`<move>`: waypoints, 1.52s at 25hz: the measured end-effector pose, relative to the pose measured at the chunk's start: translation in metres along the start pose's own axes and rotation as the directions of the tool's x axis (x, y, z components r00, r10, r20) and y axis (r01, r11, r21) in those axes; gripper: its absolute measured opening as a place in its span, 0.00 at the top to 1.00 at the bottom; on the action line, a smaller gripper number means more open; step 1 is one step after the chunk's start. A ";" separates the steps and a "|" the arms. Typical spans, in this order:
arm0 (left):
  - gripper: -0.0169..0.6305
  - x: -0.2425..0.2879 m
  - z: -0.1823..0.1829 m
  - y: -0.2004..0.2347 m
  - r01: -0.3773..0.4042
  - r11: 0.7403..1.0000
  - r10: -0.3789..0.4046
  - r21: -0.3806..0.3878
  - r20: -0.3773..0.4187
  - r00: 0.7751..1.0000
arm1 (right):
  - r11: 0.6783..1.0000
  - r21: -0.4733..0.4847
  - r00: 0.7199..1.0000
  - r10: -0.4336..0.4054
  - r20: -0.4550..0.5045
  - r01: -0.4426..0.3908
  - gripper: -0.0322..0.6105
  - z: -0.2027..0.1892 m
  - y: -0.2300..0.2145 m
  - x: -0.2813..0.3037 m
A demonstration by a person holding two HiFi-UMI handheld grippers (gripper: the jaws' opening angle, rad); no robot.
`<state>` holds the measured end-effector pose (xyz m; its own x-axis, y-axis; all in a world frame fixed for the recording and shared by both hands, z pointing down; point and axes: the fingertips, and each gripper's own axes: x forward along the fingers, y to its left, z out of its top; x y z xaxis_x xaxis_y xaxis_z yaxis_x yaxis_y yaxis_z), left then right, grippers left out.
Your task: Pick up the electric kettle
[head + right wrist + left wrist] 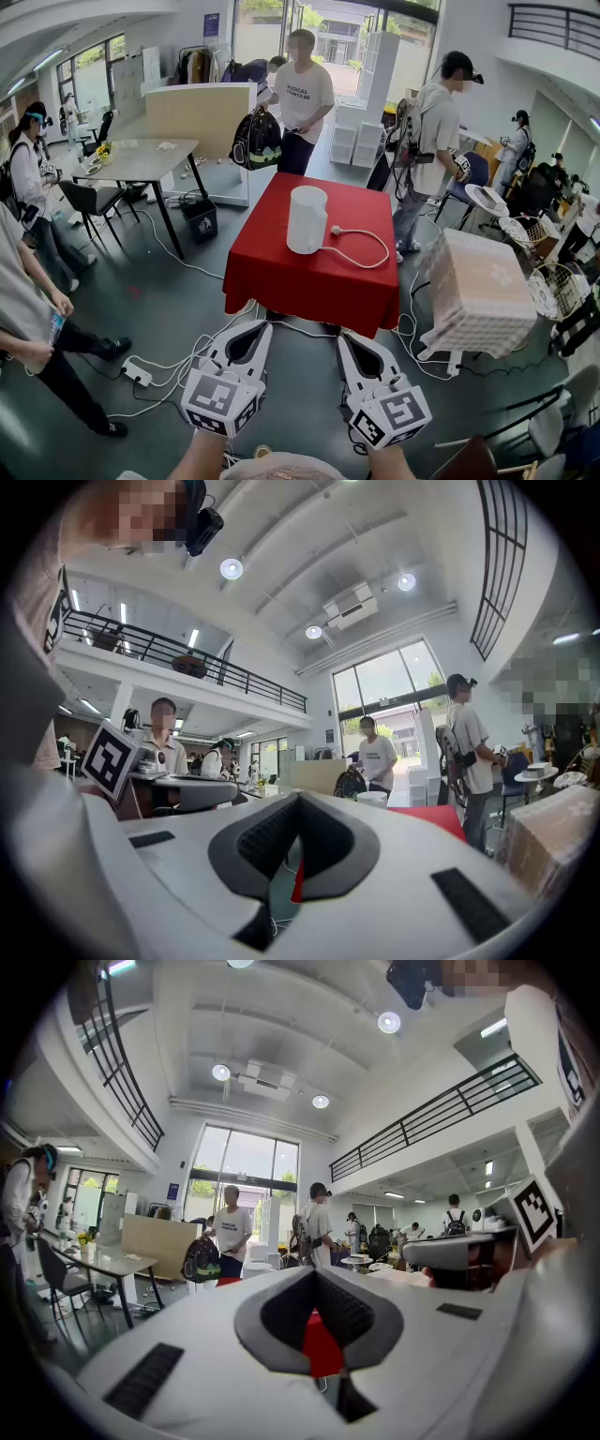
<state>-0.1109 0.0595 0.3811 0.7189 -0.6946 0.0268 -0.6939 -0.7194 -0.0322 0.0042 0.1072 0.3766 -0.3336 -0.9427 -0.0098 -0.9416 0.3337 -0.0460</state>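
Observation:
The white electric kettle (307,220) stands upright on a table with a red cloth (281,272). Its white cord (361,246) loops to the right on the cloth. Both grippers are held low in front of the table, short of its near edge and apart from the kettle. My left gripper (257,325) is shut with nothing in it, and so is my right gripper (347,336). In the right gripper view the kettle's top (372,799) shows just above the jaws, beside the red cloth (441,819). In the left gripper view only red cloth (323,1344) shows between the jaws.
A small table with a checked cloth (478,281) stands right of the red one. Cables and a power strip (136,373) lie on the floor at the left. Two people (302,98) (433,141) stand behind the red table; another person (28,319) is at the left.

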 end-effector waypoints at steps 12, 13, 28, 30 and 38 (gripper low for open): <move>0.97 -0.006 -0.001 0.013 0.025 0.998 -0.024 0.049 -0.014 1.000 | 0.999 0.034 1.000 0.023 0.021 -0.023 0.93 -0.007 0.018 0.000; 0.97 -0.009 -0.001 0.015 0.024 0.999 -0.024 0.049 -0.012 1.000 | 0.999 0.038 1.000 0.023 0.019 -0.023 0.93 -0.009 0.020 -0.003; 0.97 -0.030 -0.003 0.020 0.075 0.995 -0.076 0.068 0.010 0.997 | 0.998 -0.009 0.998 -0.060 -0.021 0.060 0.93 -0.023 0.030 -0.030; 0.97 -0.027 -0.001 0.021 0.083 0.994 -0.084 0.067 0.018 0.996 | 0.998 -0.016 0.998 -0.067 -0.013 0.067 0.94 -0.021 0.028 -0.027; 0.97 -0.015 -0.005 0.033 0.085 0.994 -0.087 0.062 0.024 0.996 | 0.997 -0.023 0.998 -0.067 -0.006 0.067 0.94 -0.022 0.022 -0.010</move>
<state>-0.1447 0.0463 0.3843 0.7771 -0.6293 0.0053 -0.6263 -0.7742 -0.0916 -0.0143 0.1246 0.3976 -0.2699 -0.9629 -0.0008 -0.9626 0.2698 -0.0231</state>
